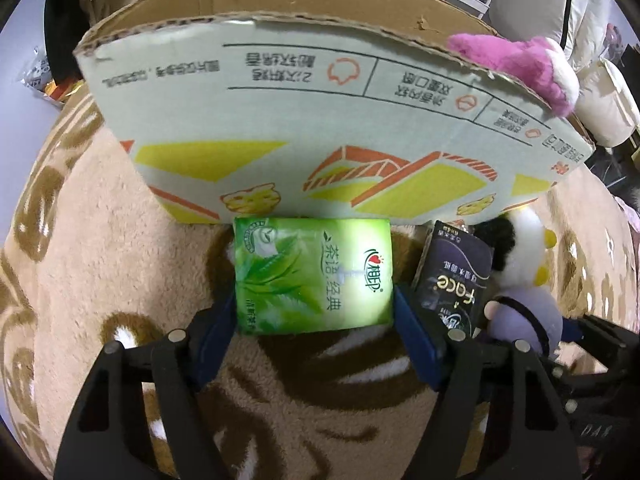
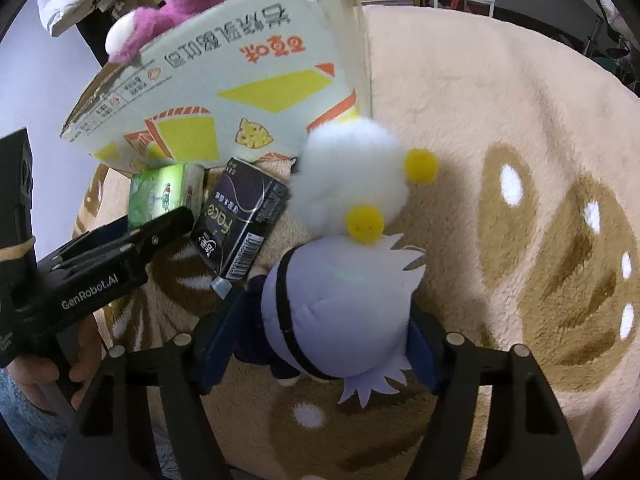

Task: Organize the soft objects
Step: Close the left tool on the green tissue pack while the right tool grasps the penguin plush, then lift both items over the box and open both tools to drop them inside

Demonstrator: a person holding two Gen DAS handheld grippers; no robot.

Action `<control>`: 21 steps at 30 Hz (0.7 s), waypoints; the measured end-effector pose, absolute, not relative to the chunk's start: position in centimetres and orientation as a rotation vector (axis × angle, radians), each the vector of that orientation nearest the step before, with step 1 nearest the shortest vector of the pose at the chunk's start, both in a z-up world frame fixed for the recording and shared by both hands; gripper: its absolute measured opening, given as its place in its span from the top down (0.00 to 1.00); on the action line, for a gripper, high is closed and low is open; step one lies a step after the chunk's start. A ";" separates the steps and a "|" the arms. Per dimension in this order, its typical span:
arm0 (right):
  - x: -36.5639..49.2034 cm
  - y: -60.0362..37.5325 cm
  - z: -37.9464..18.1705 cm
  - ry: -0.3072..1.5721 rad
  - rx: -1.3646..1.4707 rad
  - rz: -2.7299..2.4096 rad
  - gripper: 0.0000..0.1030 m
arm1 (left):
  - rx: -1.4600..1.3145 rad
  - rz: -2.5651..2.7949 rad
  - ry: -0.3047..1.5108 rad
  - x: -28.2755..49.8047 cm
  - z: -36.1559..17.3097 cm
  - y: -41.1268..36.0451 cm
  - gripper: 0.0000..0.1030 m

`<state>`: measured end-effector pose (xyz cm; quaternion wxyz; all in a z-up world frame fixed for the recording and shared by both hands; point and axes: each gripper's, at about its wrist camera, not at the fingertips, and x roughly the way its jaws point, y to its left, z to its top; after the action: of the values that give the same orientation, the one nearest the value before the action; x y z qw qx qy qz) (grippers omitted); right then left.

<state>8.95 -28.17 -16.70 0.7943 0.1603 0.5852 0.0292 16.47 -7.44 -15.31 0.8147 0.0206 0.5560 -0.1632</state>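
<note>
Two tissue packs; two plush toys; one box; left fingers clamped on green pack, right fingers on purple toy.

At twelve o'clock of your left tool the cardboard box walls you off. At two, the black tissue pack and plush doll crowd in. The rug from one to four of your right tool looks open, probably.
</note>
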 end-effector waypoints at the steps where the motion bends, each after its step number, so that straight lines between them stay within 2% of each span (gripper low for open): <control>1: 9.0 -28.7 -16.2 1.248 0.344 0.063 0.37 | 0.034 -0.338 1.185 16.3 -15.2 -7.1 0.28; 10: 7.6 -29.9 -13.1 1.149 0.334 0.048 0.38 | -0.029 -0.267 1.094 12.5 -11.8 -3.8 0.28; 21: 4.1 -28.9 -5.2 0.810 0.228 0.036 0.38 | 0.033 -0.192 0.808 6.5 -3.9 -2.8 0.28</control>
<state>4.09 -28.86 -5.24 0.9126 0.1106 0.3933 0.0174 6.55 -2.79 -3.92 0.9148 0.0162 0.3926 -0.0935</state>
